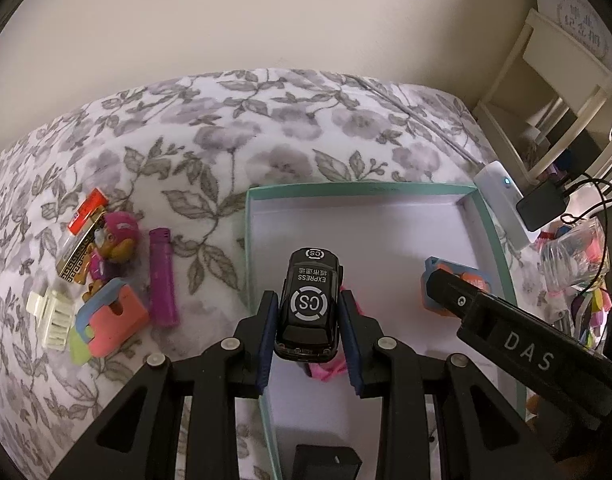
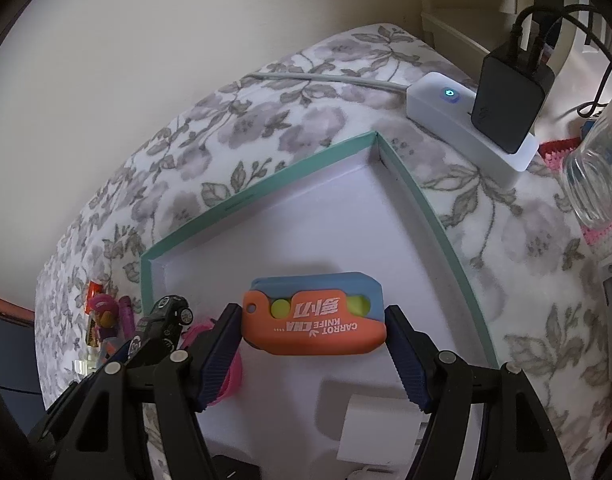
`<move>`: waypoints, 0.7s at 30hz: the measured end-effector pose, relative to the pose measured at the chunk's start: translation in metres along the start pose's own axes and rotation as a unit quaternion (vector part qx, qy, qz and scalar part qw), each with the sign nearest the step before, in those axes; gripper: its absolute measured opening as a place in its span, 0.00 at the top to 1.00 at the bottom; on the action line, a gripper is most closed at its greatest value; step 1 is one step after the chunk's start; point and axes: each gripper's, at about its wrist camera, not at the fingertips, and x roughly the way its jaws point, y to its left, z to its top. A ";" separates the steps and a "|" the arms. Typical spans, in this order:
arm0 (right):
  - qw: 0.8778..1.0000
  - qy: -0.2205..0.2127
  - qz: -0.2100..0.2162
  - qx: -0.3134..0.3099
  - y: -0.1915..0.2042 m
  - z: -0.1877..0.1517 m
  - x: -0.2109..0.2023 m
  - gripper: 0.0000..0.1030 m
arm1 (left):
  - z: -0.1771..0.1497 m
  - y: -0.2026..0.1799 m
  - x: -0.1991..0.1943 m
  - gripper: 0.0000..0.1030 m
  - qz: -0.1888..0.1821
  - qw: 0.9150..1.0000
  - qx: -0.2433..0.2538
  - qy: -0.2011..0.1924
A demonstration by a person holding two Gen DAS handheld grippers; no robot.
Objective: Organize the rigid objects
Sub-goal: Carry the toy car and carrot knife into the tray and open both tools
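Toy car, black, glossy, hard-bodied, white "CS" rings and "EXPRESS" on the roof, sits clamped between the ribbed blue pads of the left gripper, nose pointing away from the camera, hanging over the near-left part of the box. Right gripper is clamped on the carrot knife toy, pads on its two short ends; it's a chunky rounded plastic block, orange shell over a blue back, yellow-green round studs, white "CARROT KNIFE" lettering. It hangs over the box floor, right of the car

Box: shallow rectangular cardboard tray, teal rim, plain white matte inside. Pink plastic piece lies on the box floor under the car, mostly hidden, can't tell what it is

Left of the box on the floral cloth, soft and rumpled, grey flowers on white: purple lighter, pup figure in a pink cap, red-capped gold-patterned item, cream hair claw, second knife toy in salmon and blue. All lie close together, well apart from both grippers

Beyond the far right corner of the box: white power strip with blue LED, black charger plugged in. Clear jar at the right edge. Right gripper's arm crosses the right side of the left wrist view and hides most of the knife toy there
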 end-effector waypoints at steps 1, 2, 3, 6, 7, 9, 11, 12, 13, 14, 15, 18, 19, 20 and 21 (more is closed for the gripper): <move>1.000 0.000 -0.004 -0.001 -0.001 0.000 0.001 0.28 | 0.000 -0.001 0.002 0.69 0.000 1.000 0.001 0.000; 1.000 0.001 -0.010 -0.002 -0.002 0.000 0.002 0.28 | 0.000 -0.002 0.003 0.69 -0.001 1.000 0.001 0.002; 1.000 0.002 -0.017 -0.003 -0.002 0.000 0.004 0.28 | -0.001 -0.003 0.006 0.69 -0.002 1.000 0.002 0.004; 1.000 0.007 -0.028 -0.003 -0.005 -0.001 0.007 0.28 | -0.004 -0.006 0.013 0.69 0.000 1.000 0.006 0.010; 1.000 0.009 -0.029 -0.003 -0.006 -0.001 0.009 0.28 | -0.005 -0.007 0.015 0.69 0.000 1.000 0.007 0.012; 0.999 0.013 -0.032 -0.007 -0.006 -0.002 0.011 0.28 | -0.007 -0.009 0.016 0.69 0.003 1.000 0.012 0.009; 0.999 0.014 -0.035 -0.011 -0.006 -0.003 0.013 0.28 | -0.007 -0.010 0.015 0.69 0.006 1.000 0.017 0.009; 0.999 0.015 -0.037 -0.012 -0.005 -0.003 0.014 0.28 | -0.007 -0.010 0.015 0.69 0.006 1.000 0.017 0.009; 0.999 0.016 -0.038 -0.013 -0.005 -0.004 0.014 0.28 | -0.007 -0.010 0.015 0.69 0.005 1.000 0.016 0.010; 0.999 0.018 -0.039 -0.014 -0.005 -0.004 0.015 0.28 | -0.007 -0.010 0.015 0.69 0.005 1.000 0.015 0.009; 0.999 0.019 -0.040 -0.015 -0.004 -0.004 0.015 0.28 | -0.008 -0.009 0.015 0.69 0.004 1.000 0.014 0.010; 0.998 0.018 -0.050 -0.018 -0.004 -0.004 0.016 0.28 | -0.009 -0.007 0.014 0.67 -0.001 1.000 0.010 0.012; 0.998 0.018 -0.052 -0.018 -0.004 -0.004 0.015 0.28 | -0.009 -0.007 0.013 0.63 -0.001 1.000 0.009 0.013; 0.998 0.018 -0.052 -0.018 -0.005 -0.004 0.015 0.28 | -0.009 -0.007 0.013 0.59 0.001 1.000 0.009 0.013; 0.998 0.018 -0.053 -0.018 -0.005 -0.004 0.015 0.28 | -0.009 -0.007 0.012 0.58 0.001 1.000 0.009 0.013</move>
